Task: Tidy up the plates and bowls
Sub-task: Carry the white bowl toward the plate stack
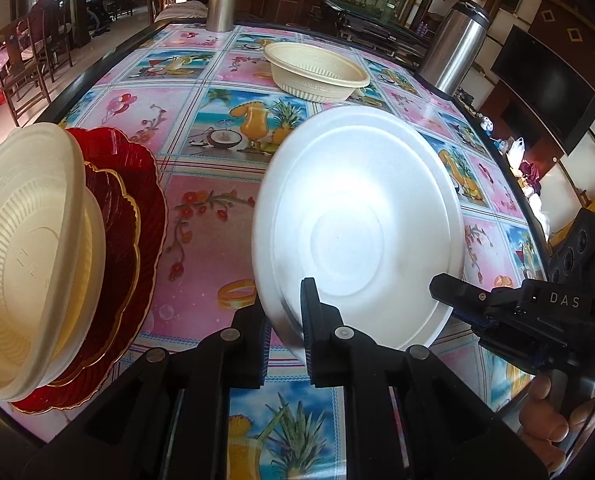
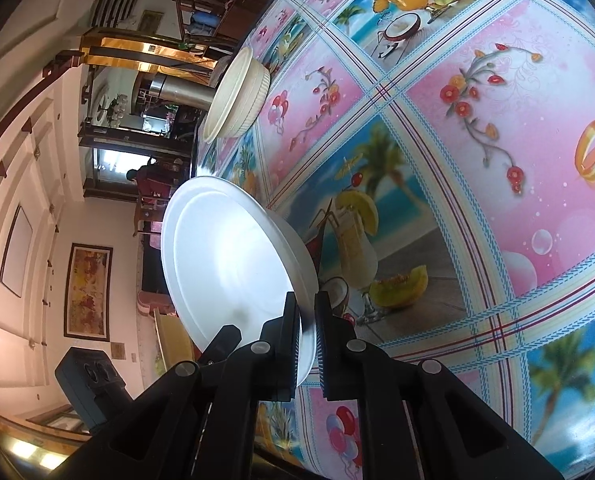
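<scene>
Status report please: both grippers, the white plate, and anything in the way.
Left gripper and right gripper both shut on white plate, lifted and tilted. Red plate stack nearby. Cream bowl beyond.

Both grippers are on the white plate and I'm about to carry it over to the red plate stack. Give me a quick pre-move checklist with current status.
1. Left gripper clamped on the white plate rim: ok, the rim sits between its fingers.
2. Right gripper clamped on the same plate's rim: ok, seen in both views.
3. Plate clear of the tablecloth: ok, it is held tilted above it.
4. Top of the stack free to take a plate: not ok, two cream bowls lie tilted on the red plates.
5. Path toward the stack free: ok, only bare cloth in between.
6. Other cream bowl out of the way: ok, it stands far back.
</scene>
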